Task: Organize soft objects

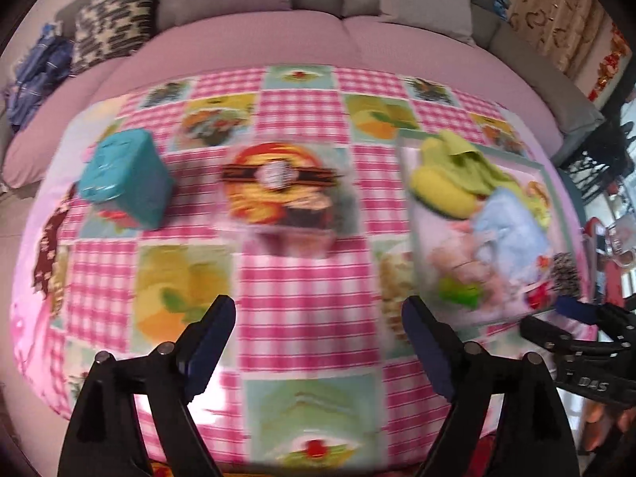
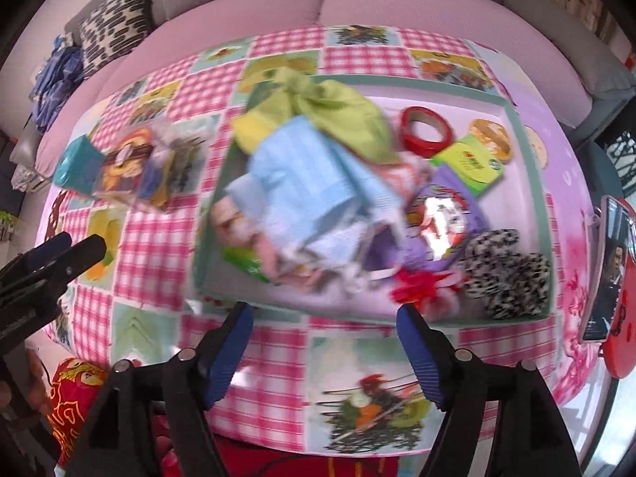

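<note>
Both hand-held grippers are standing empty above the table, jaws wide apart with nothing between them. The left hand-held gripper is hanging over bare checked cloth, to the left of the tray. The right hand-held gripper is hanging just short of the tray's near rim.

Soft goods are lying heaped inside the tray: a green cloth toward the far side, a blue towel below it, pinkish fabric at the near left, and a spotted fluffy item at the near right. Hard items are sharing the tray: a red tape roll and a green box, both right of the towel. Left of the tray, well apart, a teal box and a clear container are standing on the table.

Judgement: neither gripper is carrying anything, so a fresh pick appears to be in hand. The next move is calling for one gripper to descend onto a single fabric, most accessibly the towel, closing on a fold without snagging its neighbours. Blur is limiting finer detail.
</note>
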The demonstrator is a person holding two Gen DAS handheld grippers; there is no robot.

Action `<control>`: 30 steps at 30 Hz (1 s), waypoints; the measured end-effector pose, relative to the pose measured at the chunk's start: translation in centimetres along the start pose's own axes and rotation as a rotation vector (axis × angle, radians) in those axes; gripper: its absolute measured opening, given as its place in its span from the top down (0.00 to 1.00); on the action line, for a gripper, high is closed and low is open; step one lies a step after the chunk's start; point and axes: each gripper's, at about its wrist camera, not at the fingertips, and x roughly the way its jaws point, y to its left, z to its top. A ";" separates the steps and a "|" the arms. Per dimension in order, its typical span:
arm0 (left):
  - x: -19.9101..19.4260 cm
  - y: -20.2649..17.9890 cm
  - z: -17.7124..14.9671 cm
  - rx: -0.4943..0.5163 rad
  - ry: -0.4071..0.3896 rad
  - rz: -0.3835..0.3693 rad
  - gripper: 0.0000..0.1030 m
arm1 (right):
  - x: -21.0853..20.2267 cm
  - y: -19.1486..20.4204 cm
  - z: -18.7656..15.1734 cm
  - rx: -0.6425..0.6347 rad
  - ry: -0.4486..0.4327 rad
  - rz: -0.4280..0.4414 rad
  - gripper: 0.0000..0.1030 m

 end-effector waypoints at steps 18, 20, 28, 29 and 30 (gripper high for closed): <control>-1.2 7.4 -6.7 -0.068 -0.016 0.162 0.10 | -0.9 8.3 -4.1 -0.064 -0.149 0.010 0.15; -0.9 7.8 -7.1 -0.085 -0.007 0.144 0.10 | -0.8 8.8 -4.4 -0.063 -0.165 0.007 0.15; -1.3 7.3 -7.5 -0.068 -0.038 0.152 0.10 | 0.9 9.7 -5.7 -0.049 -0.175 -0.046 0.15; -1.2 7.3 -7.4 -0.065 -0.035 0.158 0.10 | 1.0 9.6 -5.8 -0.044 -0.176 -0.054 0.15; -1.1 7.2 -7.4 -0.062 -0.031 0.164 0.10 | 1.0 9.4 -5.8 -0.035 -0.178 -0.060 0.15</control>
